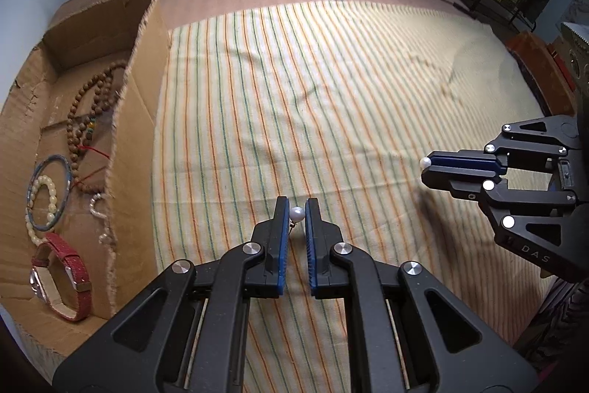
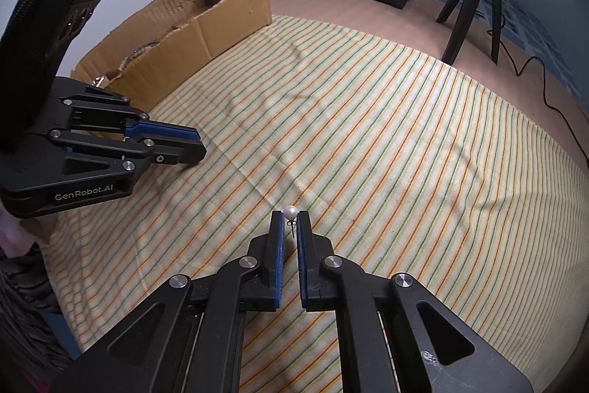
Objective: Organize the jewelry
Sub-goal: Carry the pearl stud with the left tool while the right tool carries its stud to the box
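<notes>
Watching both hands hover over striped cloth [image 1: 331, 91]. Left hand-held gripper [image 1: 296, 213] pinched nearly closed on pearl stud earring [image 1: 296, 213], pearl at tips, post pointing back toward wrist. Right hand-held gripper [image 2: 291, 213] same deal, clamped on second pearl earring [image 2: 290, 211], post hanging down between pads. Cardboard box [image 1: 136, 120] with beads, bangle, red watch sits to left, so left hand nearer. Box rim looks torn, hard to say from here.
</notes>
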Tool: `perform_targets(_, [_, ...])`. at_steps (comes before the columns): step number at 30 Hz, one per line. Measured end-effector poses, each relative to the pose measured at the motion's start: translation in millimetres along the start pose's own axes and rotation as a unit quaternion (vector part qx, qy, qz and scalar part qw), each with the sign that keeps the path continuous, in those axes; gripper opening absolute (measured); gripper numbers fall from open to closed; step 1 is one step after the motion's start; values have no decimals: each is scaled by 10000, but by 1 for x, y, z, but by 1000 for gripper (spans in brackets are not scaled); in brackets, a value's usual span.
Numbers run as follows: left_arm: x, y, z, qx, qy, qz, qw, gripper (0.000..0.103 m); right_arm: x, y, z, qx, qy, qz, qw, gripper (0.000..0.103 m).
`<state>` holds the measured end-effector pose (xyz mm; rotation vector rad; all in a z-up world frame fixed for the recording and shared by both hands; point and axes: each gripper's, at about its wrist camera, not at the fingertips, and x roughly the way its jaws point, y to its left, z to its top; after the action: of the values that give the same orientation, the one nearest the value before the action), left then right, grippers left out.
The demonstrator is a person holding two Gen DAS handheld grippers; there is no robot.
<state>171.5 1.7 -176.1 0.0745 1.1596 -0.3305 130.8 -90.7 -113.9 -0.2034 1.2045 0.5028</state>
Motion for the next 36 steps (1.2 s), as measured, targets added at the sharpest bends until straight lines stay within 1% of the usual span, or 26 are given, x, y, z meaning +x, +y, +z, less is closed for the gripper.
perform_targets(5, [-11, 4, 4, -92, -143, -9, 9999, 7, -11, -5, 6, 97, -179, -49, 9998, 5])
perform_targets(10, [-34, 10, 9, -159, -476, 2, 9987, 7, -26, -6, 13, 149, -421, -97, 9990, 5])
perform_targets(21, [-81, 45, 21, -586, -1105, 117, 9921, 7, -62, 0, 31, 155, -990, -180, 9948, 5])
perform_targets(26, [-101, 62, 20, -794, -1378, 292, 9868, 7, -73, 4, 39, 175, -1147, -180, 9931, 5])
perform_targets(36, [-130, 107, 8, -1056, -1606, 694, 9789, 7, -81, 25, 69, 138, -1422, 0, 9897, 5])
